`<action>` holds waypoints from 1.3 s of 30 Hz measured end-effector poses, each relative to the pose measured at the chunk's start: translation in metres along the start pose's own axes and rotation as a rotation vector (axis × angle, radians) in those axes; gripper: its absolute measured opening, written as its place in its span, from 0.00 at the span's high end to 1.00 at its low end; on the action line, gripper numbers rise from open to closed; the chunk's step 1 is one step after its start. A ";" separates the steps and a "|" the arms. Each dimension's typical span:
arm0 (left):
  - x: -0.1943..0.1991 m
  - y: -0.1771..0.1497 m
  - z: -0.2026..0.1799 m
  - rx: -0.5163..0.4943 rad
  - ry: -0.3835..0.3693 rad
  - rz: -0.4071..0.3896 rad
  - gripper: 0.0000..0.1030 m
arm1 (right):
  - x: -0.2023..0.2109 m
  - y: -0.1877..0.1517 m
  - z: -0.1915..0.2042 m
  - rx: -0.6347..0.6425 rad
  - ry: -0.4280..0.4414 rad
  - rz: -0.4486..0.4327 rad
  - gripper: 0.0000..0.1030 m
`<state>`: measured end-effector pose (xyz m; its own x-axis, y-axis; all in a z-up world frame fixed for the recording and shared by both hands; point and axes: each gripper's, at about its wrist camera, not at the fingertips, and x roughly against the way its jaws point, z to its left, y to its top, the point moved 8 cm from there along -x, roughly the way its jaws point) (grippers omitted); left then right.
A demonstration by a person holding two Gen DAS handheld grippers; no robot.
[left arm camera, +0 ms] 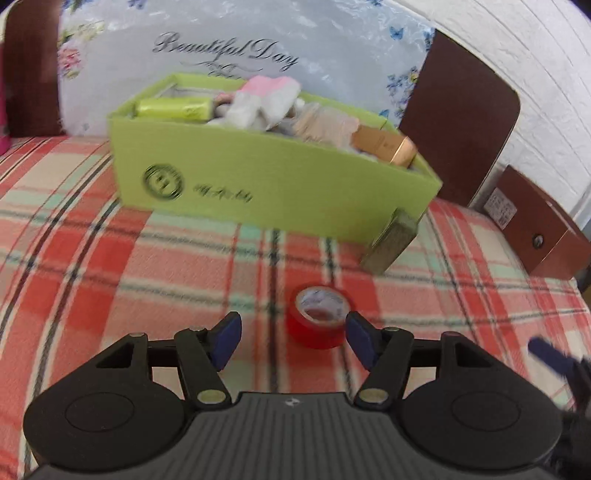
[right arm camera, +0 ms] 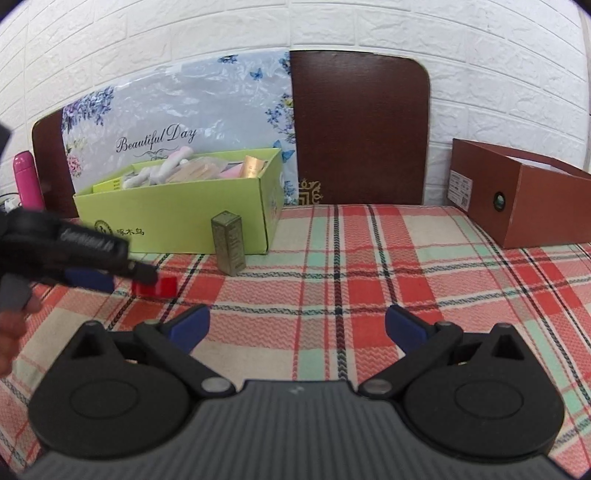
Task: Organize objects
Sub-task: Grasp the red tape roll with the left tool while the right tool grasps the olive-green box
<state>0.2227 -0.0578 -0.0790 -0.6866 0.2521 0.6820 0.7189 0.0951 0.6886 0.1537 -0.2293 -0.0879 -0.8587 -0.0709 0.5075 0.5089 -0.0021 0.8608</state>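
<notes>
A plaid cloth (right arm camera: 369, 280) covers the bed; at its back edge a dark brown headboard (right arm camera: 358, 129) stands against the white brick wall (right arm camera: 258, 26); a floral "Beautiful Day" bag (right arm camera: 177, 118) leans on it; a pink bottle (right arm camera: 26, 177) stands at the left edge.

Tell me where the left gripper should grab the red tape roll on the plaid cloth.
Pinch the red tape roll across its outer wall, from above and the near side: it lies flat, hole up, just ahead of the open left gripper, off toward its right finger.

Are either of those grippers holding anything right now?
No. The left gripper is open just short of the red tape roll, not touching it. The right gripper is open over bare cloth.
</notes>
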 end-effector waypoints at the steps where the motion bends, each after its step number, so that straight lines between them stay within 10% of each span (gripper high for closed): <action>1: 0.004 -0.005 0.005 0.010 0.014 -0.002 0.36 | -0.004 0.001 0.002 0.006 0.003 0.001 0.00; 13: 0.027 -0.007 0.027 0.048 0.013 -0.035 0.36 | -0.076 0.057 0.054 0.147 0.073 -0.040 0.21; 17: 0.024 -0.009 0.029 0.051 0.011 -0.027 0.36 | -0.098 0.065 0.064 0.175 0.084 -0.019 0.72; 33: -0.022 0.008 -0.031 -0.123 -0.028 -0.026 0.34 | -0.040 -0.002 0.022 0.126 0.139 0.083 0.54; 36: -0.027 0.010 -0.028 -0.123 -0.041 -0.016 0.49 | -0.052 0.002 0.028 0.150 0.149 0.077 0.54; 39: -0.021 0.006 -0.020 -0.099 -0.070 -0.003 0.51 | -0.062 -0.001 0.037 0.173 0.172 0.104 0.77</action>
<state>0.2392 -0.0815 -0.0841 -0.6769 0.3190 0.6634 0.7003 0.0015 0.7138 0.2045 -0.1884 -0.1190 -0.7720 -0.2303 0.5924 0.5635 0.1833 0.8055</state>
